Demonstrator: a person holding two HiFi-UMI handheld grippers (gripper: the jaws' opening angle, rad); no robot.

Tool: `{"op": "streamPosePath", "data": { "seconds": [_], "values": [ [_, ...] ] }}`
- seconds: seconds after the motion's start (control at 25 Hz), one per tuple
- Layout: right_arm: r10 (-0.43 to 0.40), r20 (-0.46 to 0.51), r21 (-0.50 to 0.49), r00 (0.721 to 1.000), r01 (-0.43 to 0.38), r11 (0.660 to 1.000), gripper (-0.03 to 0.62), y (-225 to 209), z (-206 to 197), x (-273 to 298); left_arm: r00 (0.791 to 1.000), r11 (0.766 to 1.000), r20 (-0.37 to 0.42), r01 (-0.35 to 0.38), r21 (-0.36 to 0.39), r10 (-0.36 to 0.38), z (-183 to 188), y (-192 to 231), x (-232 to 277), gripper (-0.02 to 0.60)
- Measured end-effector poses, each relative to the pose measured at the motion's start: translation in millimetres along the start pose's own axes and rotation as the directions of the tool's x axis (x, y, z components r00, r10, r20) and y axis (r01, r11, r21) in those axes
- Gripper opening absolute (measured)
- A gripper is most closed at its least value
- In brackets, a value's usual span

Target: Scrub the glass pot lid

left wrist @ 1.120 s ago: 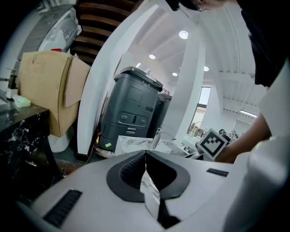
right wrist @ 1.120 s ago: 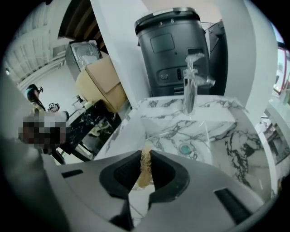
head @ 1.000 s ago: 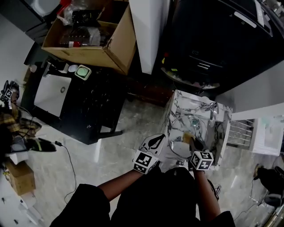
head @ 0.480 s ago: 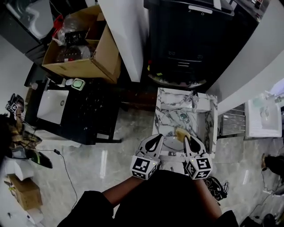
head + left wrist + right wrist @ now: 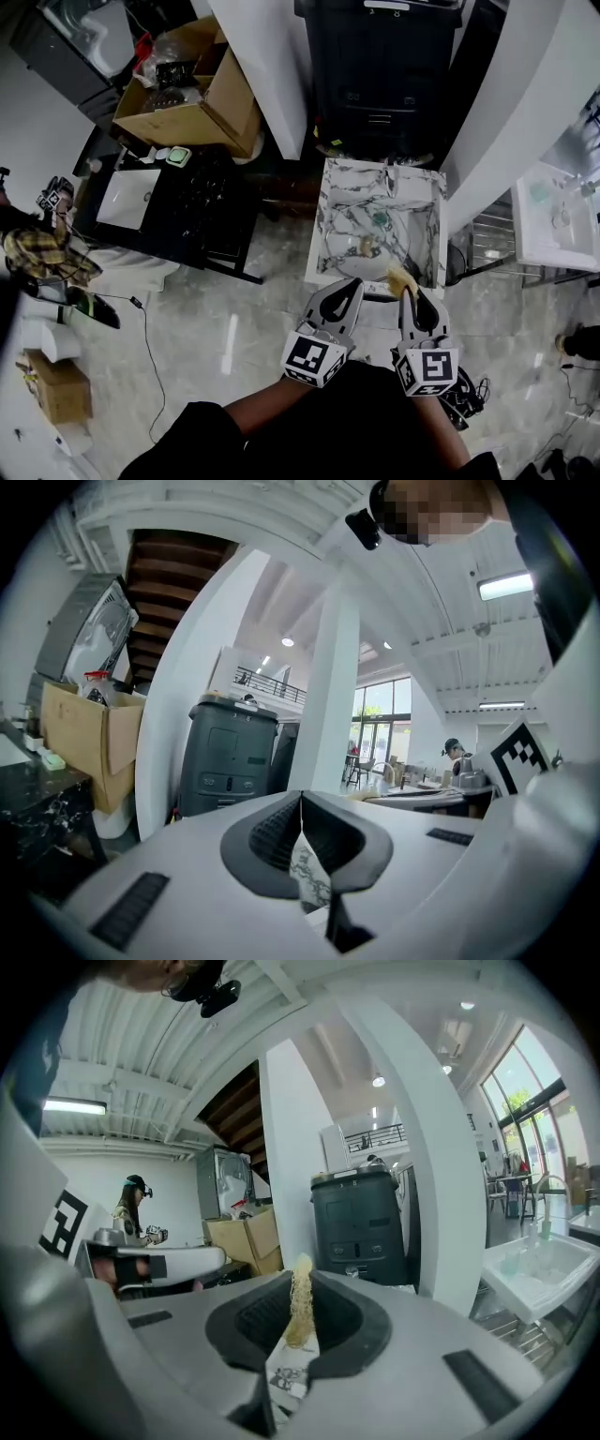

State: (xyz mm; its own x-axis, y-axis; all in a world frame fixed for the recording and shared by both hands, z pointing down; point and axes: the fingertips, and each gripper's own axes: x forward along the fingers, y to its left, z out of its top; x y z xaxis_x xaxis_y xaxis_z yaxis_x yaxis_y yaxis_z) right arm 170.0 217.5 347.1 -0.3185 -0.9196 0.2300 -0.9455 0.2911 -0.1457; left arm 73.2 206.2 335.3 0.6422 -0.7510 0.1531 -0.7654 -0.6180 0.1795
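The glass pot lid (image 5: pixel 360 240) lies flat on a small marble-topped table (image 5: pixel 421 233) in the head view. Both grippers are held off the table's near edge, level and side by side. My left gripper (image 5: pixel 353 285) (image 5: pixel 300 802) has its jaws together with nothing between them. My right gripper (image 5: pixel 406 292) (image 5: pixel 301 1283) is shut on a yellow scrubber (image 5: pixel 402 278) (image 5: pixel 300 1312), which sticks up past the fingertips. The scrubber is clear of the lid. Neither gripper view shows the lid.
A dark grey bin (image 5: pixel 380 75) stands behind the marble table, between white pillars (image 5: pixel 262 66). An open cardboard box (image 5: pixel 187 103) and a black table (image 5: pixel 187 225) with a white tray lie to the left. A wire rack (image 5: pixel 487 258) and white sink (image 5: pixel 553 220) are at right.
Both grippers have drawn back from the lid toward the person. The right one took the scrubber off the glass with it. The head camera has tilted, so the table sits farther off.
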Motion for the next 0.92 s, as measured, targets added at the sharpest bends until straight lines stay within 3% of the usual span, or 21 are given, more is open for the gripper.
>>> {"op": "streamPosePath", "data": {
  "seconds": [0.16,0.36,0.56,0.92],
  "values": [
    [0.015,0.012,0.002,1.000,-0.015,1.000,0.063,4.1,-11.6,-52.9,0.999,0.999,-0.026,-0.033,0.027,0.033,-13.7,-48.4,-29.6,0.017],
    [0.021,0.024,-0.010,0.999,-0.021,1.000,0.063,14.2,-18.6,-95.0,0.998,0.998,0.015,-0.060,0.003,0.060,-22.2,-80.6,-62.9,0.017],
    [-0.004,0.050,-0.010,0.999,0.004,1.000,0.063,25.9,-17.4,-121.9,0.995,0.994,0.041,-0.098,0.057,0.095,-13.5,-93.9,-84.4,0.017],
    [-0.046,0.071,-0.023,0.996,0.047,0.999,0.063,82.2,-15.1,-141.4,0.998,0.997,0.045,-0.034,0.070,0.031,-12.7,-84.3,-134.7,0.017]
  ]
}}
